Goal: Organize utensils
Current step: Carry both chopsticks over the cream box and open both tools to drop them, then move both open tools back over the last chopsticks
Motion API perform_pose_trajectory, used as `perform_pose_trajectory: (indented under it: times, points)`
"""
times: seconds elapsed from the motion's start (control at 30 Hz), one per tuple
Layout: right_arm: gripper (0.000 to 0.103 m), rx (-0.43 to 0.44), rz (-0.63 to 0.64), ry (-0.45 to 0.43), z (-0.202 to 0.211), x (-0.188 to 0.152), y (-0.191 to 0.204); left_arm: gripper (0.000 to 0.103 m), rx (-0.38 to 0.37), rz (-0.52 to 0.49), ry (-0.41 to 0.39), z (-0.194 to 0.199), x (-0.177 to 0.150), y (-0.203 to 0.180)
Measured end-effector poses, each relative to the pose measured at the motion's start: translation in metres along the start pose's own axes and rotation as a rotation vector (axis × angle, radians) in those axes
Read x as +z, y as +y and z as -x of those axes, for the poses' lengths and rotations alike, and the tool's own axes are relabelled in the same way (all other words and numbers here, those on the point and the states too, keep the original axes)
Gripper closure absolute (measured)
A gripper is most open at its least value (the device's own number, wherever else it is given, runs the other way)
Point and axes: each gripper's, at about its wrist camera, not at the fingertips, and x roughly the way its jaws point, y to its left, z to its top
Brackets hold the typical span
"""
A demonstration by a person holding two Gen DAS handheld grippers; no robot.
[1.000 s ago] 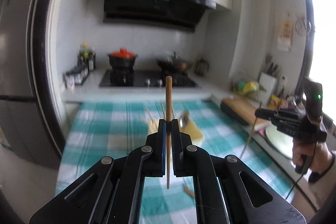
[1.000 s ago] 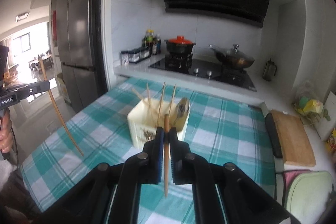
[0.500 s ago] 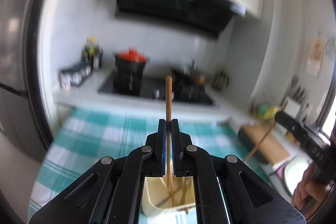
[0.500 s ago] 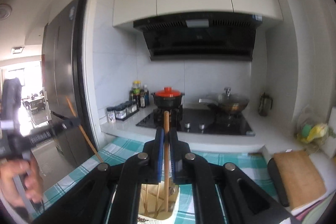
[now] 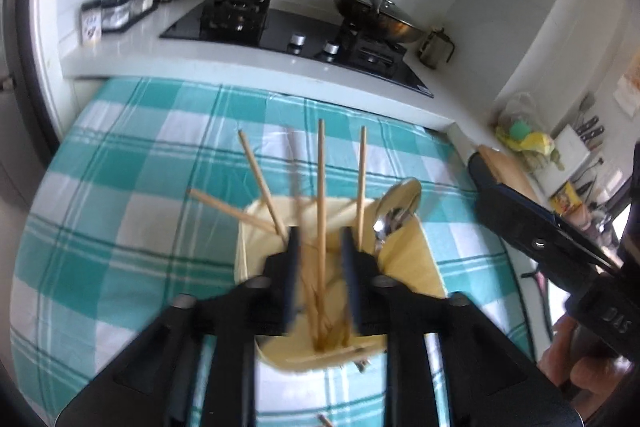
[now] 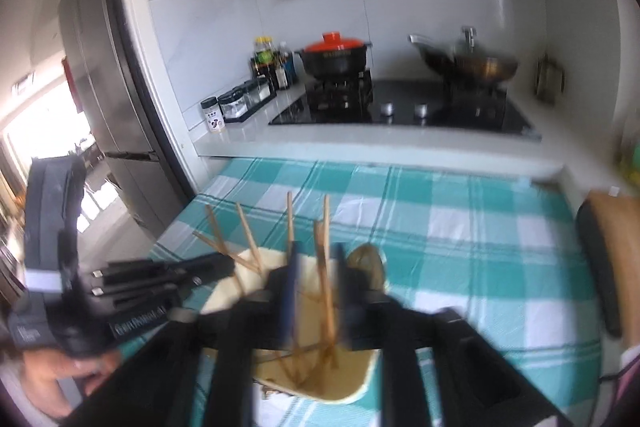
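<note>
Pale-yellow holder (image 5: 404, 259) bristles with thin wooden chopsticks (image 5: 321, 211), seemingly loose between both grippers' just-parted jaws.

Wooden chopsticks (image 5: 321, 211) upright or leaning in cream holder (image 5: 416, 259); metal spoon (image 5: 396, 207) at right.

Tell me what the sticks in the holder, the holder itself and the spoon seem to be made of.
Chopsticks: probably bamboo or wood, matte tan, thin and straight.
Holder: likely plastic, smooth pale cream walls; ceramic is possible.
Spoon: metal, likely stainless steel, since its bowl is shiny and mirrors its surroundings.
</note>
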Motion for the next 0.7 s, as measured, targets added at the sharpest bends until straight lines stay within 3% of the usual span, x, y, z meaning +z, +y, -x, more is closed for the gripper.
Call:
perform_pose_trajectory:
  times: [0.07, 0.17, 0.23, 0.4, 0.5, 0.7]
  points:
    - [0.047, 0.016, -0.017, -0.043, 0.019, -0.008, 0.000, 0.048, -0.003, -0.002, -0.013, 0.017, -0.006, 0.002]
    - [0.047, 0.006, 0.000, -0.059, 0.050, -0.031, -0.001, 0.034, 0.019, -0.057, 0.013, 0.043, -0.032, 0.007]
    - [0.046, -0.021, 0.009, -0.050, 0.071, -0.064, -0.007, 0.028, 0.031, -0.084, 0.056, 0.054, -0.066, 0.012]
    - [0.046, -0.085, 0.048, 0.091, 0.087, -0.188, -0.022, 0.026, 0.054, -0.069, 0.175, 0.050, -0.168, 0.009]
    - [0.046, -0.080, -0.016, 0.127, 0.098, -0.244, -0.028, 0.023, 0.104, -0.065, 0.204, 0.036, -0.214, -0.016]
    - [0.046, -0.083, -0.106, 0.066, 0.136, -0.287, -0.029, 0.020, 0.312, -0.084, 0.189, -0.004, -0.265, -0.044]
